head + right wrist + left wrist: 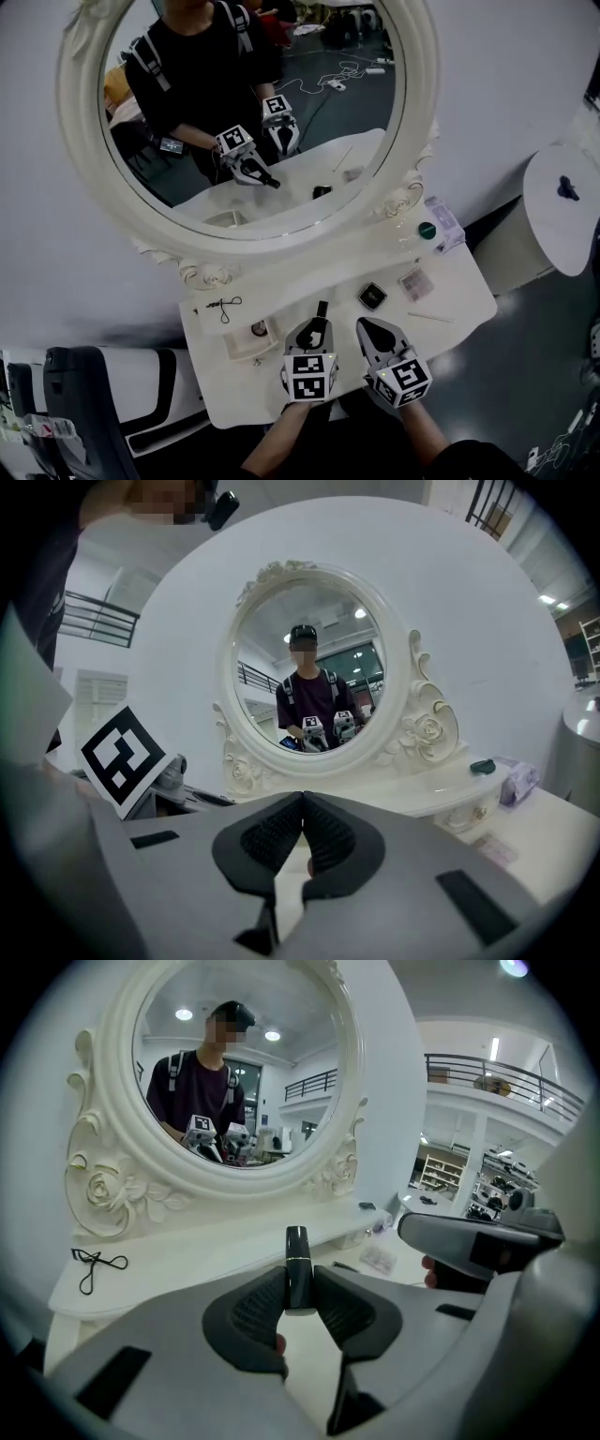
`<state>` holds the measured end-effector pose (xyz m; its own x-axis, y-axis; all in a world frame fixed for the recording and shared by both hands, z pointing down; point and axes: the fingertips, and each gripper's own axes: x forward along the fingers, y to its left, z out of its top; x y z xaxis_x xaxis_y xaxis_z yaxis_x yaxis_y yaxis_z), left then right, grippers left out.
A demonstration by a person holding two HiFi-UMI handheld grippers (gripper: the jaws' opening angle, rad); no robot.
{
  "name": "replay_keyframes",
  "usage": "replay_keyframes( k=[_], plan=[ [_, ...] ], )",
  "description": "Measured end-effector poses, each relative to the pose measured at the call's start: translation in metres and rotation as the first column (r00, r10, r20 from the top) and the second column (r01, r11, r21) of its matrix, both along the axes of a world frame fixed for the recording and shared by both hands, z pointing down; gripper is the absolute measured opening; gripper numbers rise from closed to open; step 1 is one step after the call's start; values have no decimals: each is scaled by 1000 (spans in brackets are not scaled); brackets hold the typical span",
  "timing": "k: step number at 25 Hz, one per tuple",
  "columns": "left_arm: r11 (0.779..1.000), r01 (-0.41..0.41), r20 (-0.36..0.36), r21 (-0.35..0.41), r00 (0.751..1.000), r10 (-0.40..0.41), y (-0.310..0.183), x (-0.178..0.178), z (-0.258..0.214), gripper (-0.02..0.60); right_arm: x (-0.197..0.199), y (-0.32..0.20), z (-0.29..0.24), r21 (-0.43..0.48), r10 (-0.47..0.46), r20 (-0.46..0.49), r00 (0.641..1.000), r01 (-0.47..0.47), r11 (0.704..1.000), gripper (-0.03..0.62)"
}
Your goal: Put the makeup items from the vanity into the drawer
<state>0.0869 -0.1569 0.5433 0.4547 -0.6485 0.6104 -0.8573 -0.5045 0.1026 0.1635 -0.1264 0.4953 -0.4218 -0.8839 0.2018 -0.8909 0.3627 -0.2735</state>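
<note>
Nearest us, the left hand-held gripper [300,1299] is clamped on a slim, glossy black lipstick tube with a thin gold band [297,1258]. The ribbed pads pinch its lower end and the rest stands out past the tips. It's held up off the white vanity counter [466,292], above the middle of the near edge.

Right beside it, the right hand-held gripper [302,834] is clenched tight, nothing in it.

My read on that tube: light, rigid, and slick on its shiny shell. A squeeze across the body is right, but this low hold leaves it free to pivot or slide. A grip nearer mid-length, below the gold band so the cap can't pull off, looks safer.

Just left of the grippers, towards the near-left corner, sits a shallow white open compartment [242,350], which I take for the drawer. It has something small and round inside.

Further in:
- A black looped wire tool [225,307] lies by the left edge.
- A small square black compact [372,296] sits mid-counter.
- A pinkish flat palette [415,283] and a thin pale stick [431,317] lie towards the right edge.

At the far-right corner is a little dark green round piece [427,230], and behind it all the big oval white-framed mirror [94,202].
</note>
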Motion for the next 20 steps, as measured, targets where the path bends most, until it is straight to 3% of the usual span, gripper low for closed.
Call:
replay_keyframes(
  k=[11,20],
  plan=[
    [994,77,-50,77,996,-73,25,-53,-31,104,-63,18,-18,38,-110,-11,994,110,993,23],
    [968,234,-51,91,972,-230,35,-129,-34,104,-128,14,-19,46,-245,-18,969,246,968,24]
  ],
)
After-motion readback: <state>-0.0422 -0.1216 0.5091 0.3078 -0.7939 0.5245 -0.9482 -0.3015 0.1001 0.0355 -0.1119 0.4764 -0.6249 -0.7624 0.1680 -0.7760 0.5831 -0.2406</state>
